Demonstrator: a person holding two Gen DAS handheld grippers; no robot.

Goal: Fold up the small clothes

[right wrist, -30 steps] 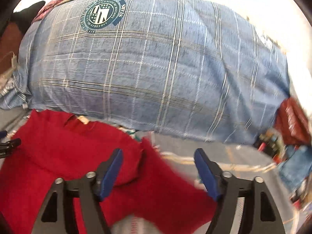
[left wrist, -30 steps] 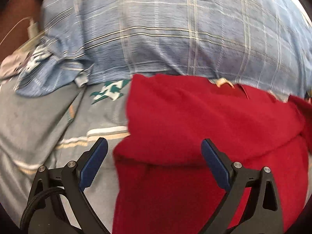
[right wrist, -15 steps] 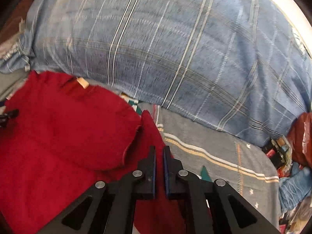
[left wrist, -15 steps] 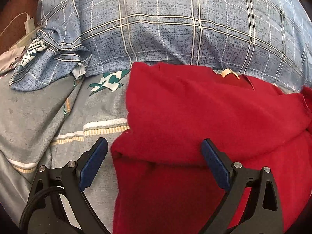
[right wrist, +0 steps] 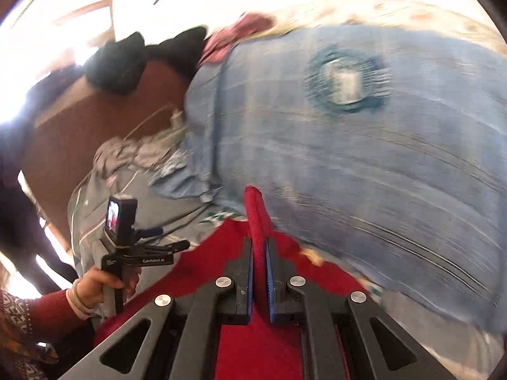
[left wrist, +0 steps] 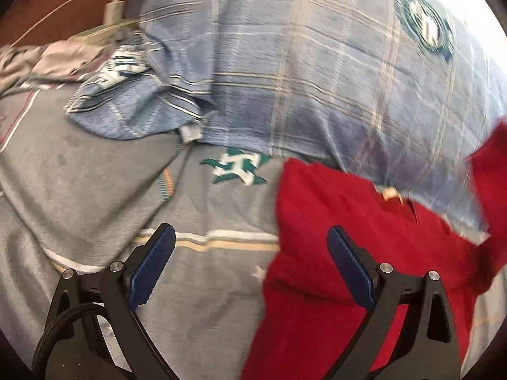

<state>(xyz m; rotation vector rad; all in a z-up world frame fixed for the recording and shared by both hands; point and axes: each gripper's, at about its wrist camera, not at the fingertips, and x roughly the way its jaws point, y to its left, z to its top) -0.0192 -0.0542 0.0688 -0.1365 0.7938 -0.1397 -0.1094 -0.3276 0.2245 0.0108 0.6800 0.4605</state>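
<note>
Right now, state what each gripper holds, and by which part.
Right gripper: shut on a raised fold at the red garment's edge. Left gripper: open, holding nothing.

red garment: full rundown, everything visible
The red garment looks like a soft, fuzzy knit, plain deep red, with a pale tag at its neckline. It lies rumpled on the grey striped bedsheet, its upper edge against the blue plaid pillow. The right gripper is shut on a narrow fold of it, lifted above the rest. The left gripper is open, one finger over the cloth, not gripping.
</note>
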